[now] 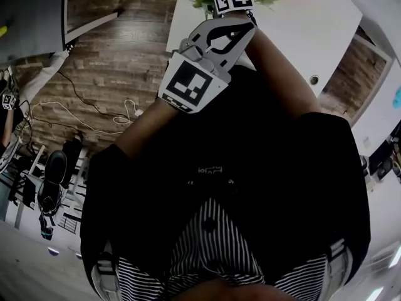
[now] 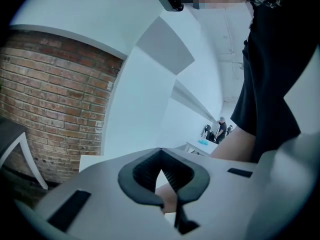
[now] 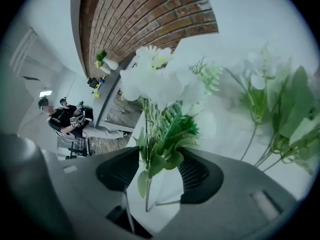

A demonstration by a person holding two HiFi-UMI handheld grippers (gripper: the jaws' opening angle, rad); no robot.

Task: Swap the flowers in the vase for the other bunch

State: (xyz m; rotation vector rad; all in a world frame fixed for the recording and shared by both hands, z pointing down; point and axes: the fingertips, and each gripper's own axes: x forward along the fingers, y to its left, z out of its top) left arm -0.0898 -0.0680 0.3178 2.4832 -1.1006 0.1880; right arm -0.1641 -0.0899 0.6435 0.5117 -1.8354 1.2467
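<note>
Risk: straddling white-petalled, green-leaved flower bunch (image 3: 159, 86) between wide-open right gripper (image 3: 152, 173) jaws, untouched; closing on leaves, not stems, inviting slipping. Holding left gripper (image 2: 161, 150) shut, empty.

Rough brick wall (image 2: 50, 99), smooth white table (image 1: 313, 30), wood-plank floor (image 1: 119, 61), matt grey plastic right gripper (image 3: 157, 176)
</note>
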